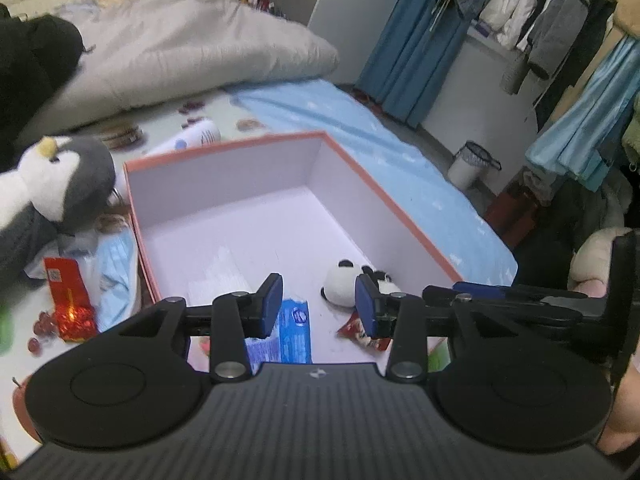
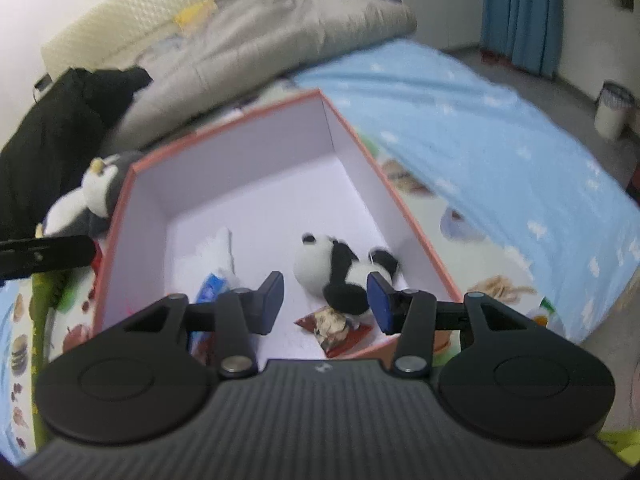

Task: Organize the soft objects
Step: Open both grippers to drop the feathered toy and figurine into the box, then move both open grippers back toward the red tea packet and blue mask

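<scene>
Nearest the cameras, two grippers were seen, each with its pads parted and nothing pinched between them: the left gripper (image 1: 319,306) and the right gripper (image 2: 325,300), both tilted down over the near end of one open box (image 2: 352,128) with a salmon-coloured rim and pale inner walls. On the floor of that box, four things were counted: one panda plush (image 2: 340,270) lying on its side near the right wall, one red snack packet (image 2: 334,330) just in front of it, one blue-and-white packet (image 1: 294,330) toward the near left, and one white crumpled item (image 2: 218,250) whose nature could not be told. The panda plush was not touched by either gripper; the right gripper's right pad merely overlapped it in the right wrist view. Outside the box, against its left wall, one penguin plush (image 1: 60,184) was found resting on the patterned bedsheet (image 1: 20,364), with one red foil wrapper (image 1: 70,304) near it. Farther back, one grey folded quilt (image 1: 192,52) and one light blue blanket (image 1: 360,128) were laid on the bed, and one white bin (image 1: 470,164) stood on the floor beyond.
</scene>
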